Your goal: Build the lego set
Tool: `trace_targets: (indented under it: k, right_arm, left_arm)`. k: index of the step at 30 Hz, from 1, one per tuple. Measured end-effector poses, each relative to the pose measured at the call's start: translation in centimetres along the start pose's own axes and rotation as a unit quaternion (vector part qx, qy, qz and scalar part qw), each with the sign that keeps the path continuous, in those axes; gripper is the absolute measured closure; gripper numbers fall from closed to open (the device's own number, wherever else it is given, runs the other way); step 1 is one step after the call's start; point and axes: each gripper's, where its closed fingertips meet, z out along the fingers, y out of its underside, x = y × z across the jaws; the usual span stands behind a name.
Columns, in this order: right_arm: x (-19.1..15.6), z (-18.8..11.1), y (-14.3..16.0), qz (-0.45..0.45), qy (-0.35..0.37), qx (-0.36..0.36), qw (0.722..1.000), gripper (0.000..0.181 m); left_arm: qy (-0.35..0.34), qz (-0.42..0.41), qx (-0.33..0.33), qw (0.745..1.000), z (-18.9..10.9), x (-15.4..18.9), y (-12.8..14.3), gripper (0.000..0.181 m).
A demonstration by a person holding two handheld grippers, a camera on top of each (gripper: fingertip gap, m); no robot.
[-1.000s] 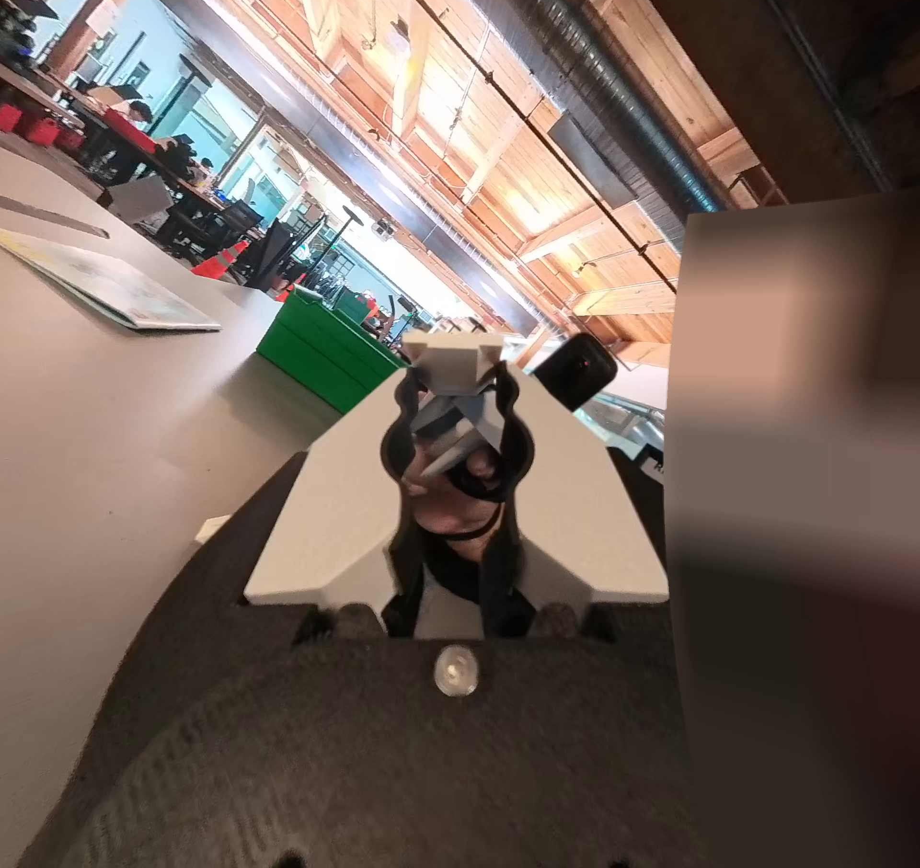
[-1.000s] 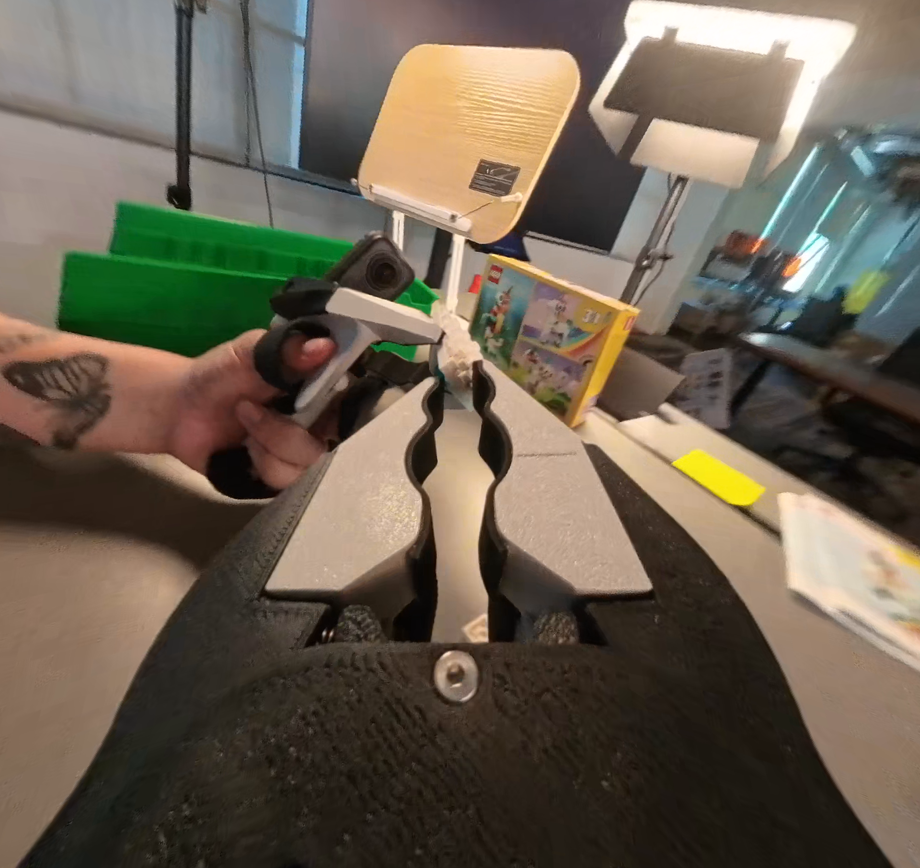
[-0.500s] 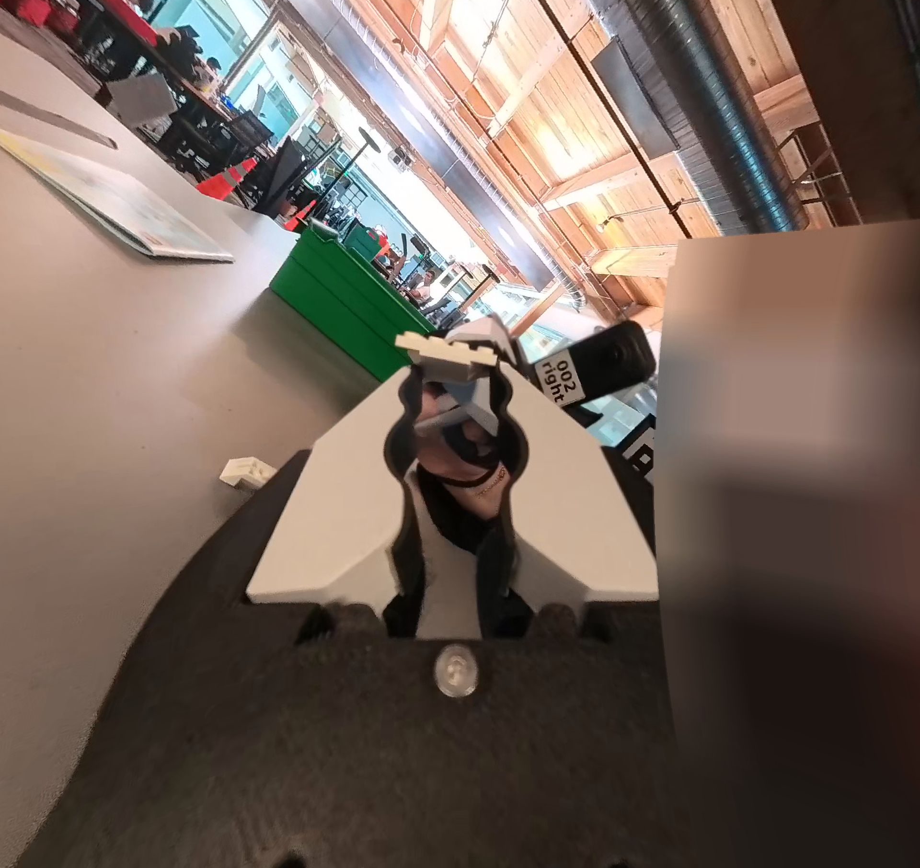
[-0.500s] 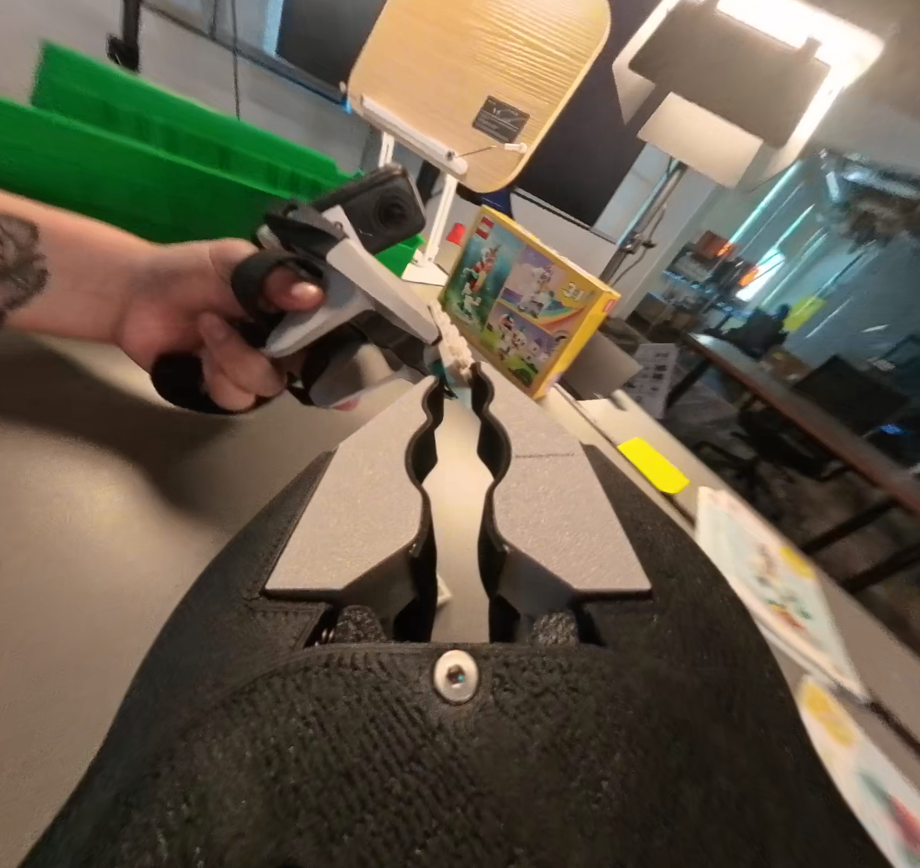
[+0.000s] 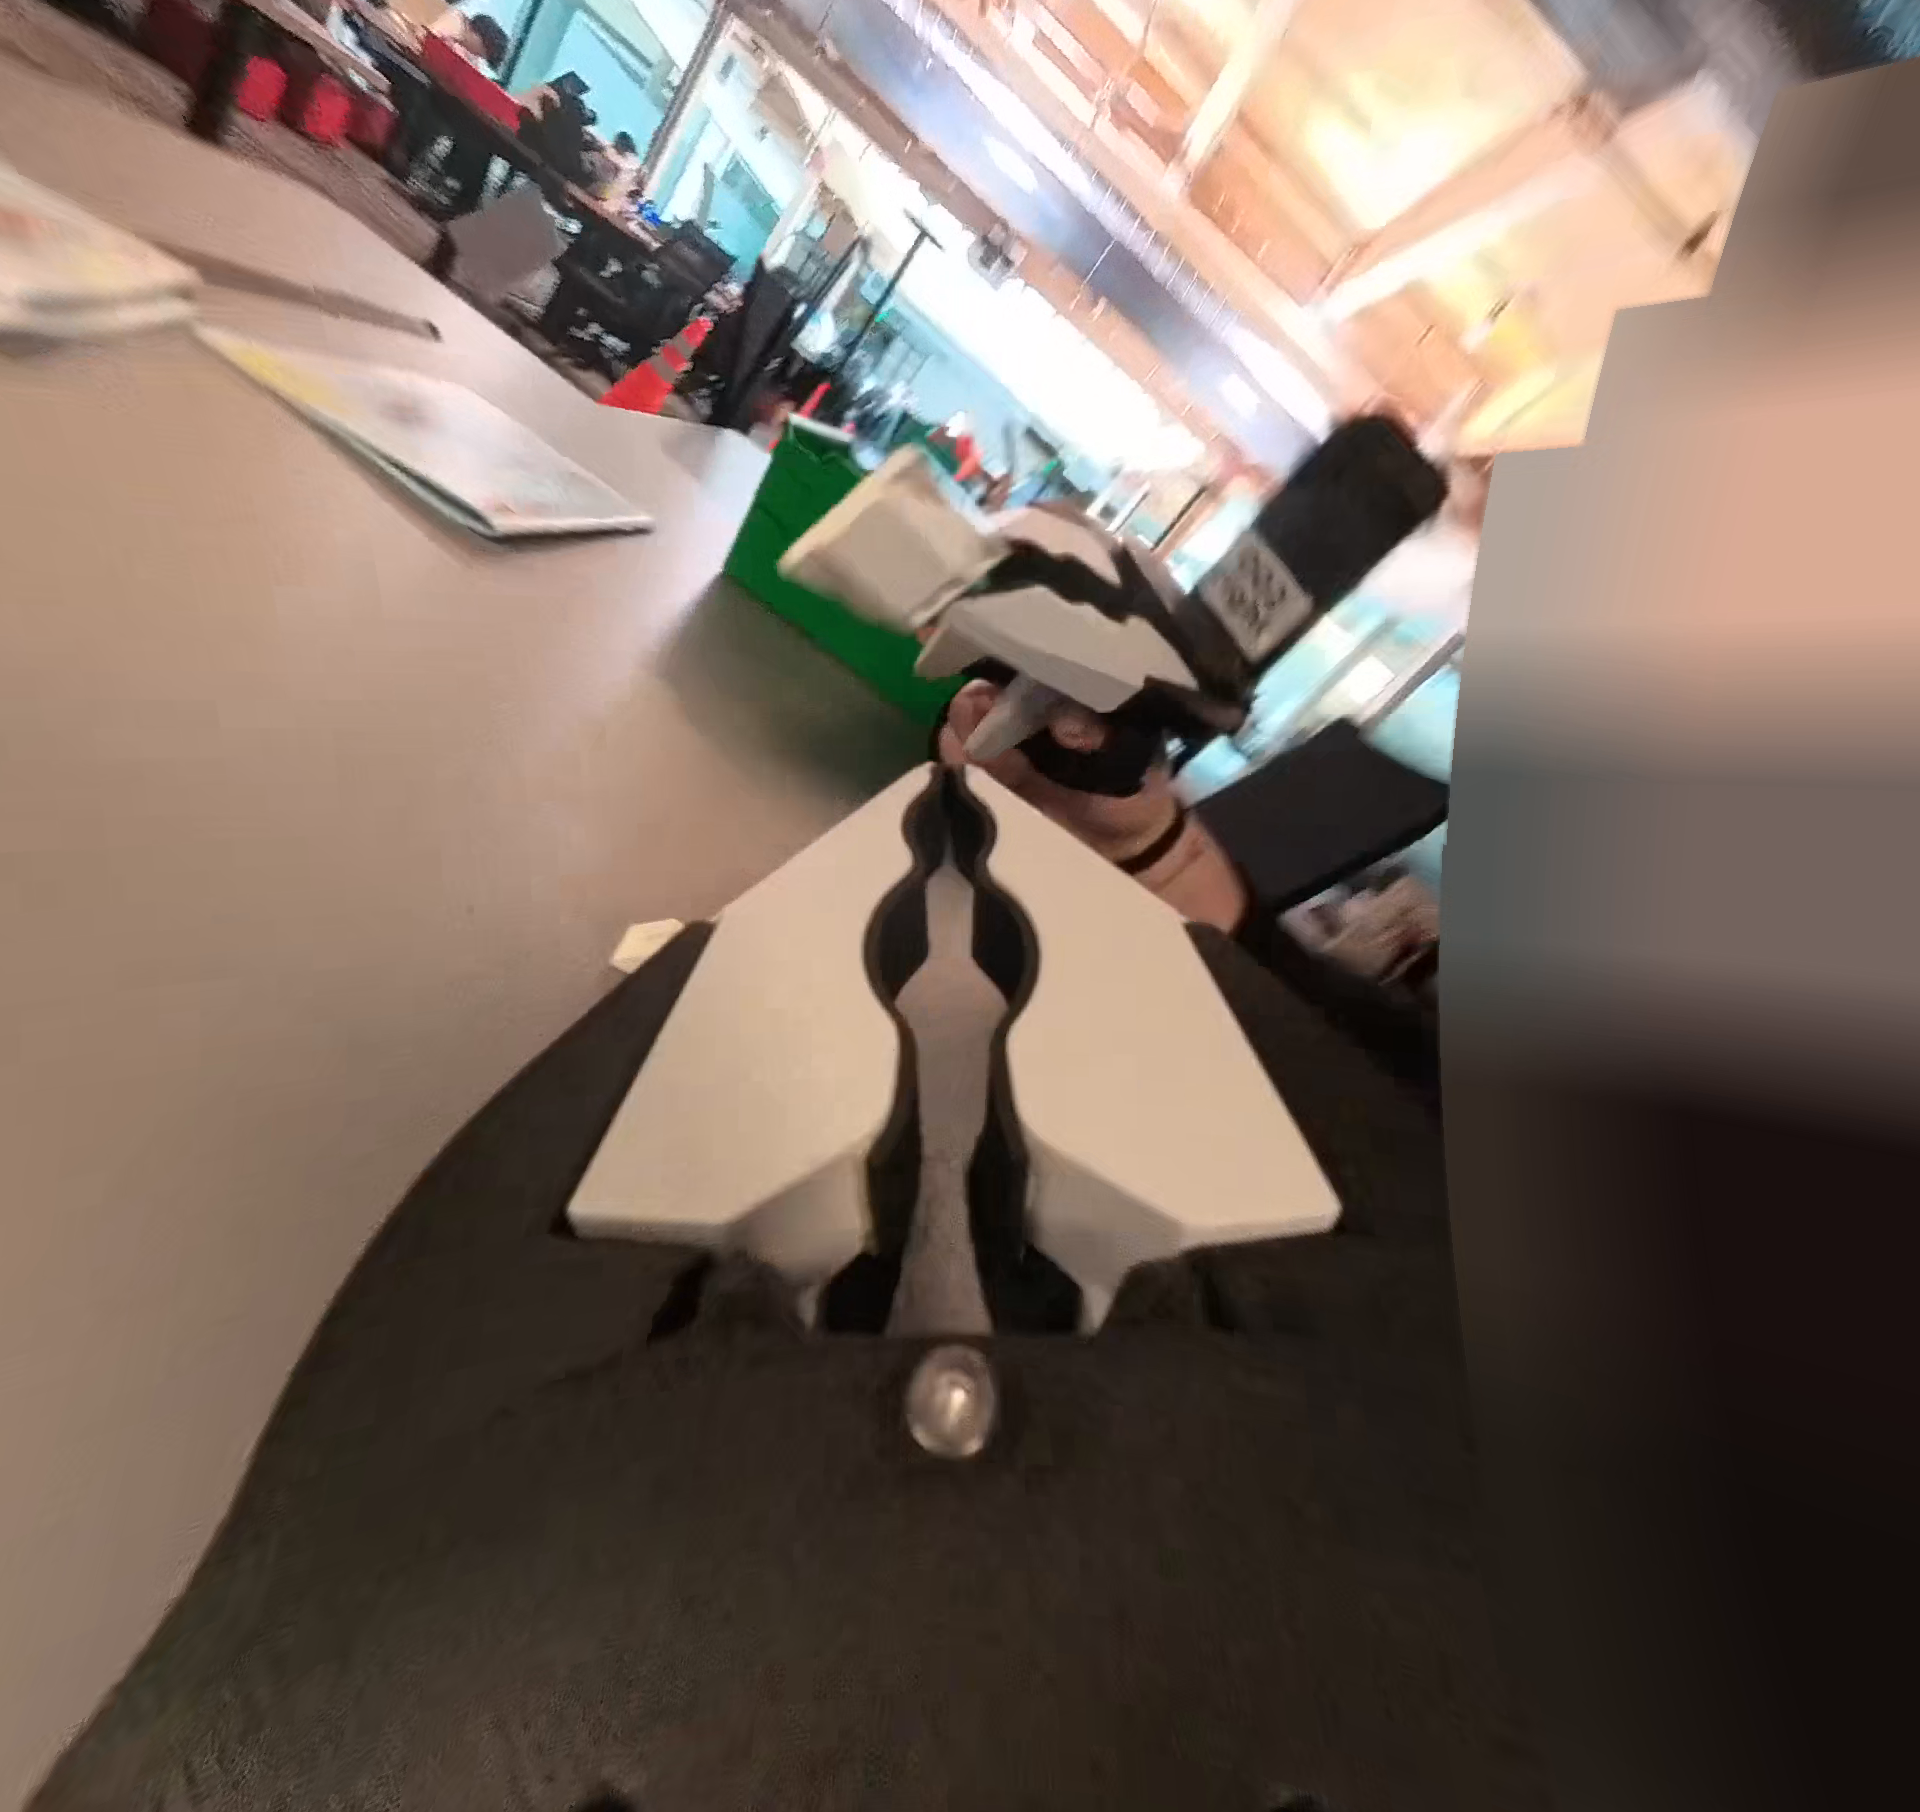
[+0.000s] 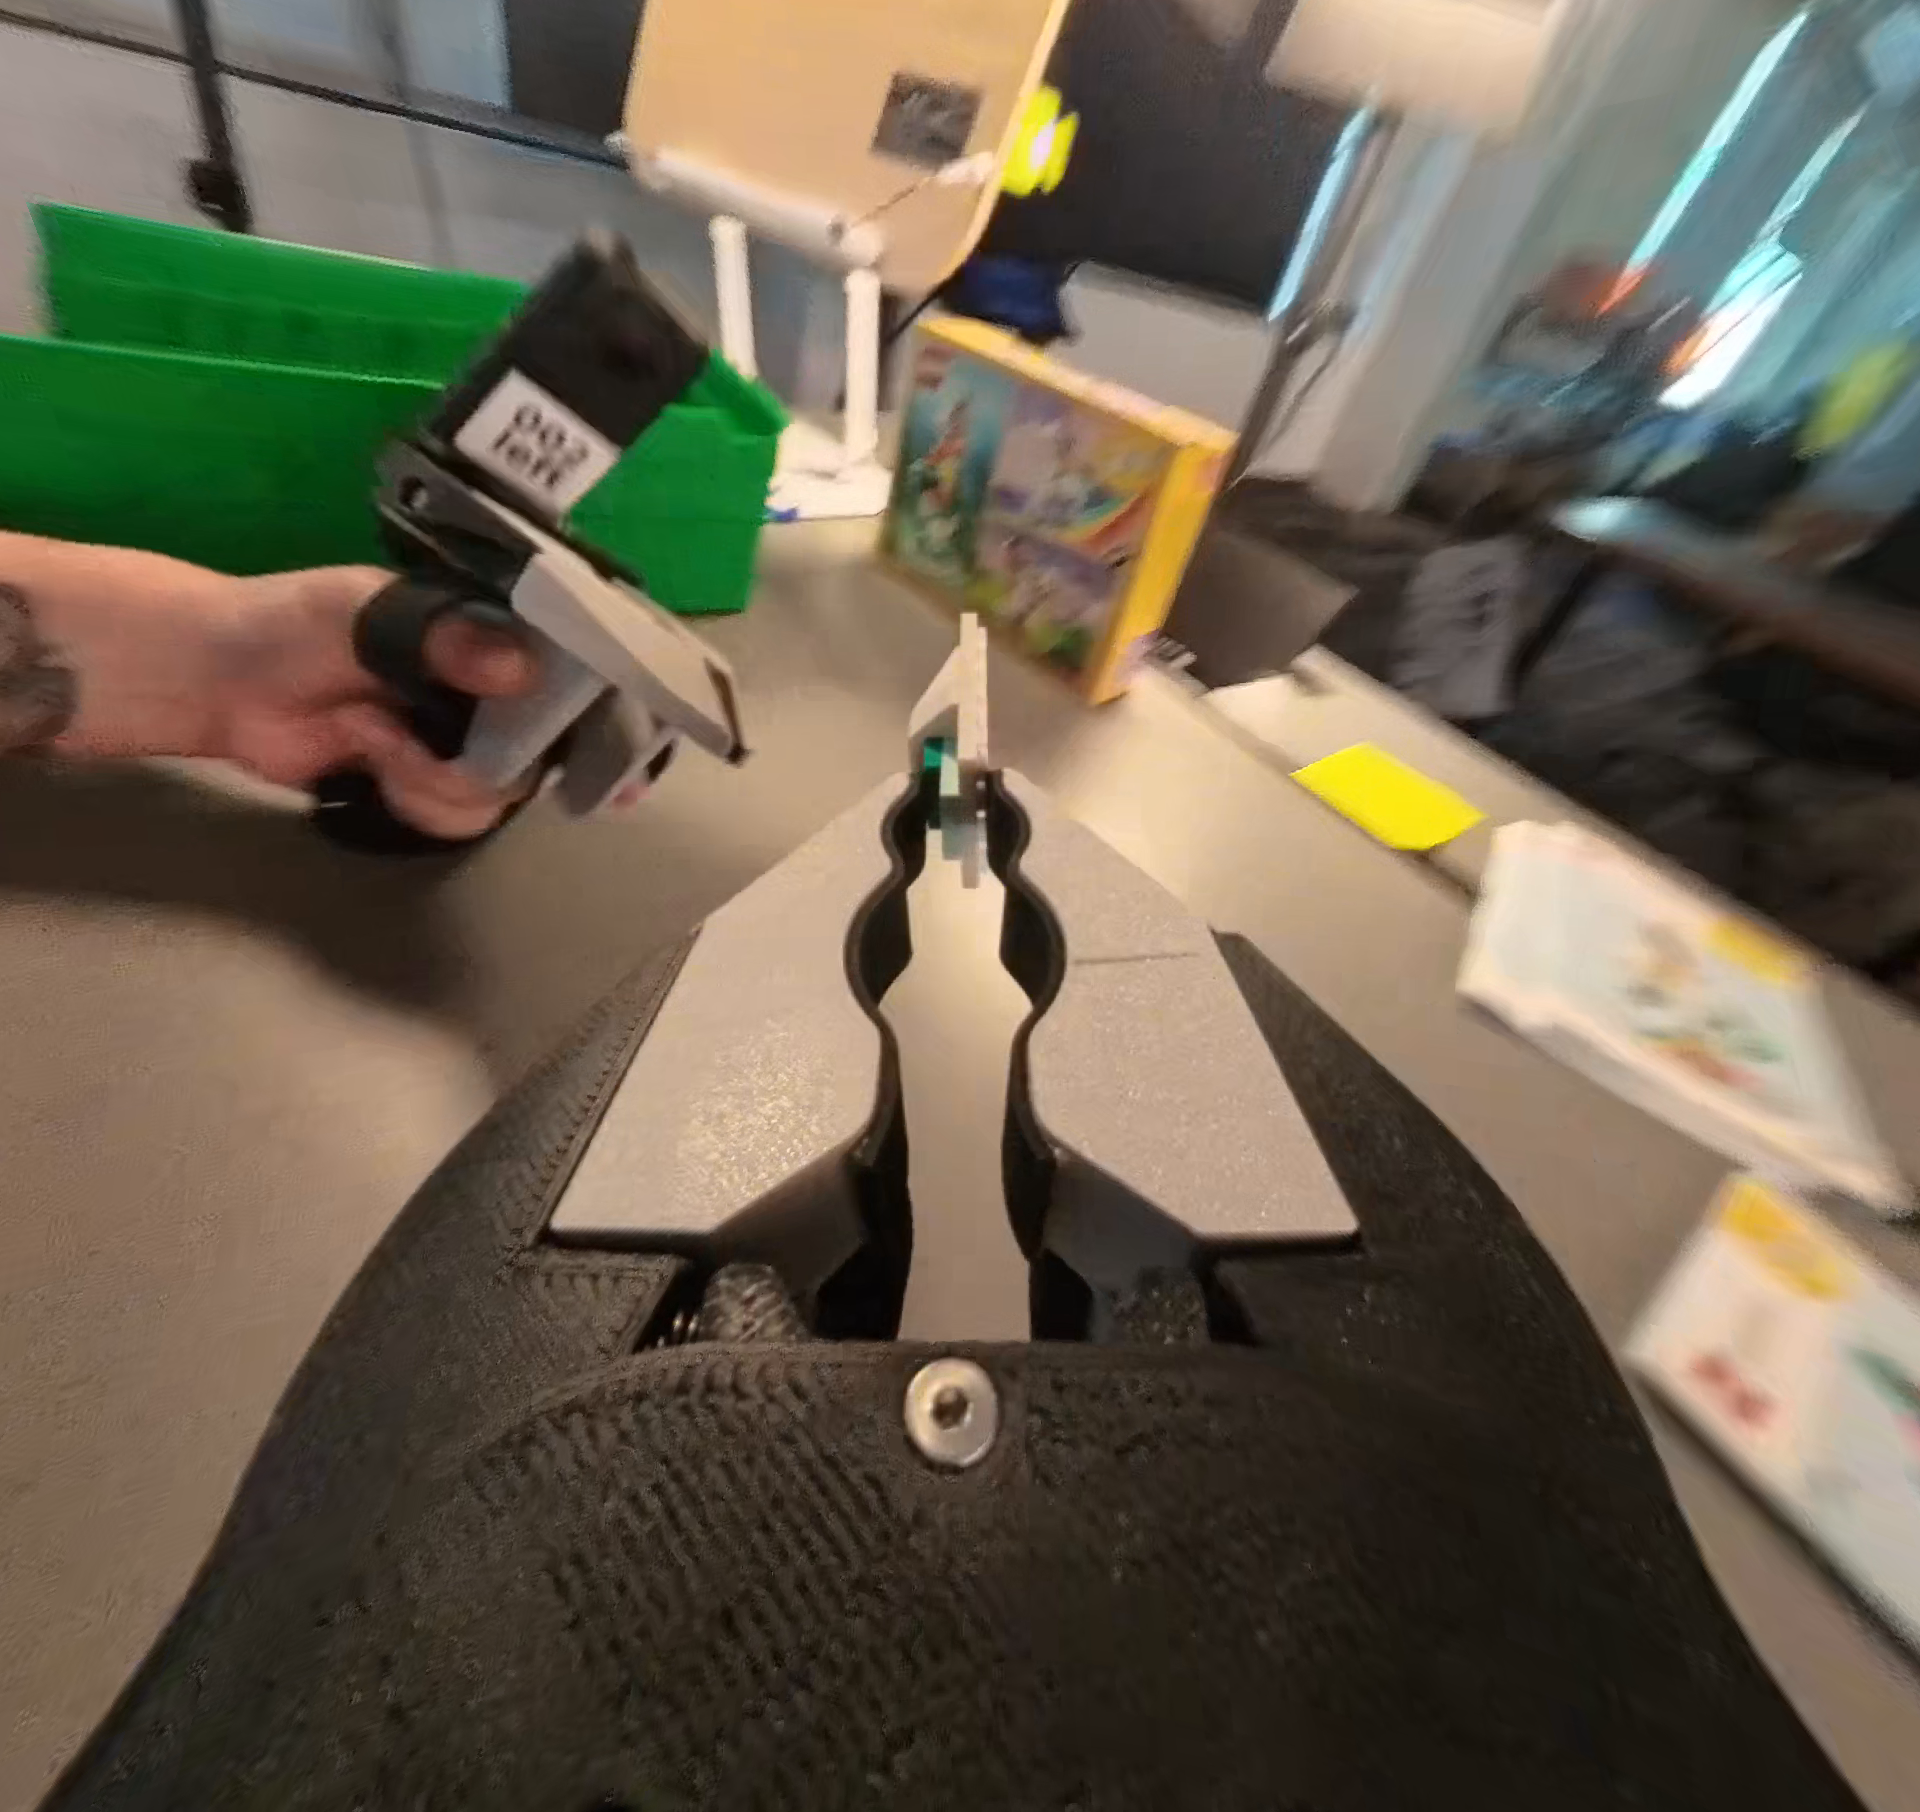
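Right gripper (image 6: 954, 796): tips clamped on a small white-and-teal lego piece (image 6: 961, 723), held upright above the table (image 6: 260, 1035). Left gripper (image 5: 948, 783): tips pressed together, nothing between them (frame blurred). The two are apart. A loose white brick (image 5: 646, 941) lies on the table beside the left gripper. Lego box (image 6: 1049, 505) stands beyond, green bin (image 6: 208, 432) on its left, booklets (image 6: 1662, 1004) on the right.

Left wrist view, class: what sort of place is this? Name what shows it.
Probably a shared open-plan workshop or lab: long desks with people seated, exposed timber ceiling, glass partitions, and an orange cone on the floor.
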Motion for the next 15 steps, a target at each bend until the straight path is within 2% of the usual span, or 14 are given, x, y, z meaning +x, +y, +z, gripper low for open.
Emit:
trace_targets:
  k: [1, 2, 3, 5, 6, 9, 13, 15]
  right_arm:
    - [-0.6, 0.4, 0.9, 0.031, -0.031, -0.018, 0.999, 0.172]
    - [-1.1, 0.6, 1.6, 0.055, -0.052, -0.032, 0.997, 0.172]
    - [-1.4, 0.7, 2.1, 0.069, -0.068, -0.042, 0.994, 0.172]
    - [-2.7, 0.5, 2.7, 0.100, -0.120, -0.063, 0.986, 0.173]
    - [-3.6, 0.4, 2.9, 0.118, -0.151, -0.069, 0.979, 0.172]
    - [-5.9, 0.2, 3.3, 0.144, -0.225, -0.083, 0.960, 0.172]
    - [-7.1, 0.0, 3.2, 0.144, -0.260, -0.080, 0.952, 0.172]
    - [-7.4, -0.1, 3.4, 0.128, -0.265, -0.085, 0.952, 0.172]
  left_arm:
    - [-0.016, 0.052, -0.018, 0.998, 0.2, 0.3, 0.3, 0.181]
    - [-0.034, 0.099, -0.032, 0.994, 0.2, 0.5, 0.6, 0.179]
    - [-0.060, 0.138, -0.039, 0.988, 0.1, 0.3, 0.7, 0.162]
    - [-0.093, 0.197, -0.038, 0.975, -0.3, -0.1, 0.6, 0.153]
    - [-0.085, 0.206, -0.032, 0.974, -0.4, 0.2, 0.5, 0.150]
    - [-0.049, 0.170, -0.052, 0.983, -0.5, 0.5, 1.2, 0.148]
    - [0.025, 0.107, -0.118, 0.987, -0.3, 1.6, 3.4, 0.151]
    - [0.026, 0.093, -0.125, 0.987, -0.4, 1.2, 3.6, 0.167]
